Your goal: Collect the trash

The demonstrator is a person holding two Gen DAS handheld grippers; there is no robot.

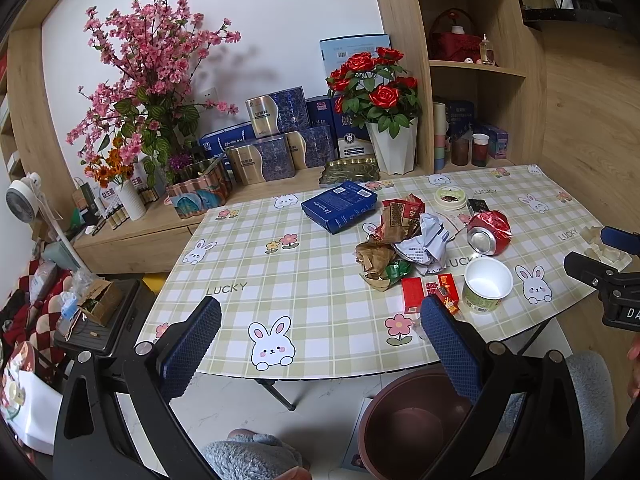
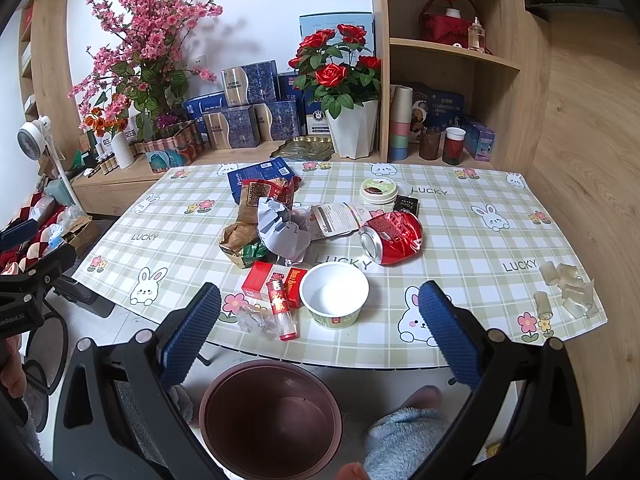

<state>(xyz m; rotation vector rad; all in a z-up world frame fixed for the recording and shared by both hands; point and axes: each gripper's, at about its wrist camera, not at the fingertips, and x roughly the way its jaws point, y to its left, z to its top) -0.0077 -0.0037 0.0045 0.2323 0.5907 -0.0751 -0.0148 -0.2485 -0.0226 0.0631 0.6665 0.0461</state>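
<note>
checkered table (image 2: 460,240) holds trash pile (image 2: 276,224); left claw (image 1: 320,344), right claw (image 2: 320,328) wide open, empty.

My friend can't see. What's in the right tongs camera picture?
Open right tongs hover over a checked bunny table with trash: a crushed red can, a white cup, crumpled wrappers. An empty brown bin waits below.

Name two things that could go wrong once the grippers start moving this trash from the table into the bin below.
1. The crushed red can lies on its side with its opening showing; it may roll when nudged or drip any leftover liquid.
2. The brown bin sits on the floor under the table edge, partly tucked beneath it, so light pieces like the crumpled white paper could miss it.
</note>
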